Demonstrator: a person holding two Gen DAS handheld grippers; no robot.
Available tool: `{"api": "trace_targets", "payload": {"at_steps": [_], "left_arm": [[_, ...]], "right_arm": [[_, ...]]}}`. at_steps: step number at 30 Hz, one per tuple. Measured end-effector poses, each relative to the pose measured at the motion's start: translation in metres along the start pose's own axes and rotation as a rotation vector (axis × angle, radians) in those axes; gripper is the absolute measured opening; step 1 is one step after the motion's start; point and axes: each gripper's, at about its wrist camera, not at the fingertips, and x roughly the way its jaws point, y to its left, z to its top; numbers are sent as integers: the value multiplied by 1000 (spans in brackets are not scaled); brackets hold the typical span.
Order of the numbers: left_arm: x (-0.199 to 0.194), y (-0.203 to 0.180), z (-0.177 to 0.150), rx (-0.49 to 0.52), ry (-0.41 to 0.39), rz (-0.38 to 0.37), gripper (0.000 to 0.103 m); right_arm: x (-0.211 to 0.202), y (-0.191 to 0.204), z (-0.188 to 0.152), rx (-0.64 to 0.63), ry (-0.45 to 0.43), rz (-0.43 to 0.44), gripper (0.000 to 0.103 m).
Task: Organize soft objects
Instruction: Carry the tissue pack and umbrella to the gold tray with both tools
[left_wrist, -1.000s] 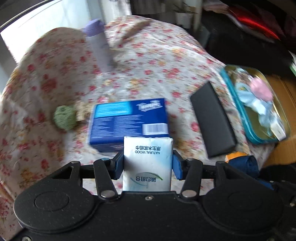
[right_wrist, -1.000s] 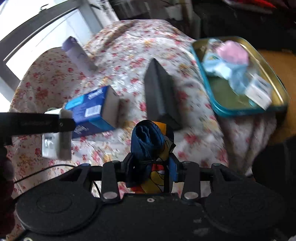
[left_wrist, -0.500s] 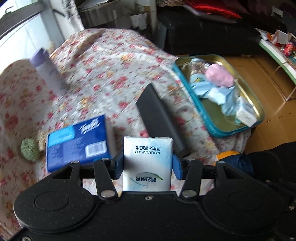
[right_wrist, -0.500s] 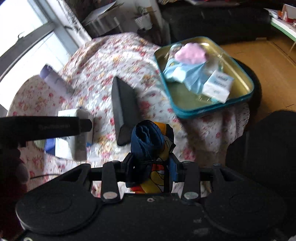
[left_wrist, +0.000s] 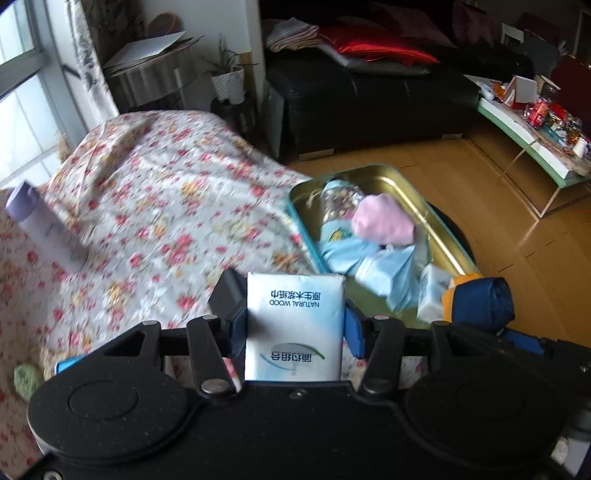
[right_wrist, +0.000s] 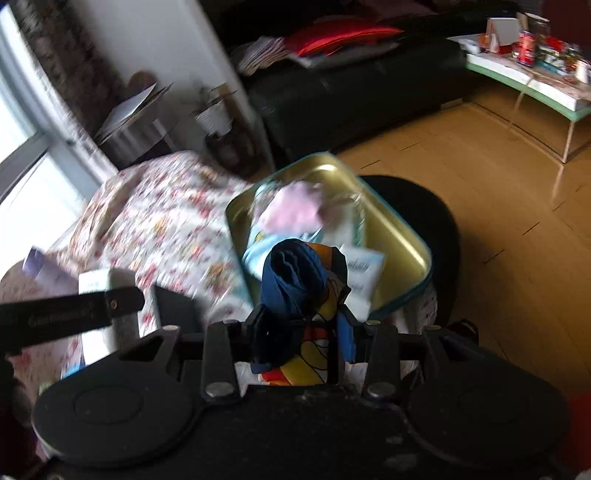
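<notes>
My left gripper (left_wrist: 294, 325) is shut on a white tissue pack (left_wrist: 294, 325) with a blue-green logo, held above the flowered tablecloth (left_wrist: 166, 221). My right gripper (right_wrist: 302, 328) is shut on a rolled navy cloth with orange and yellow print (right_wrist: 295, 280), hanging over the near corner of a gold tin tray with a teal rim (right_wrist: 399, 236). The tray (left_wrist: 417, 192) holds a pink soft bundle (left_wrist: 384, 223), light blue packets (left_wrist: 369, 262) and a small white pack. The cloth (left_wrist: 484, 302) and the tissue pack (right_wrist: 107, 284) each show in the other wrist view.
A lavender bottle (left_wrist: 44, 229) stands on the table at the left. A black case (left_wrist: 227, 291) lies just behind my left fingers. A green pompom (left_wrist: 27, 376) sits low left. Beyond are a black sofa (left_wrist: 369, 99), wooden floor and a cluttered side table (left_wrist: 535, 133).
Both grippers have swung right across the table toward the tin tray, each still holding its object. The blue tissue box and black case have slid out of the left view.
</notes>
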Motion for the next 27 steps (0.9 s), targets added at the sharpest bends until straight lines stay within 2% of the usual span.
{"api": "trace_targets", "payload": {"at_steps": [5, 17, 21, 27], "left_arm": [[14, -12, 21, 12, 4, -8, 50], [62, -27, 74, -38, 40, -24, 50], [79, -32, 89, -45, 51, -27, 50], [101, -40, 108, -31, 52, -15, 50]], "right_arm": [[11, -18, 18, 66, -23, -12, 39], [31, -55, 45, 148, -29, -91, 39], [44, -52, 59, 167, -44, -108, 39], [72, -32, 78, 110, -59, -98, 39]]}}
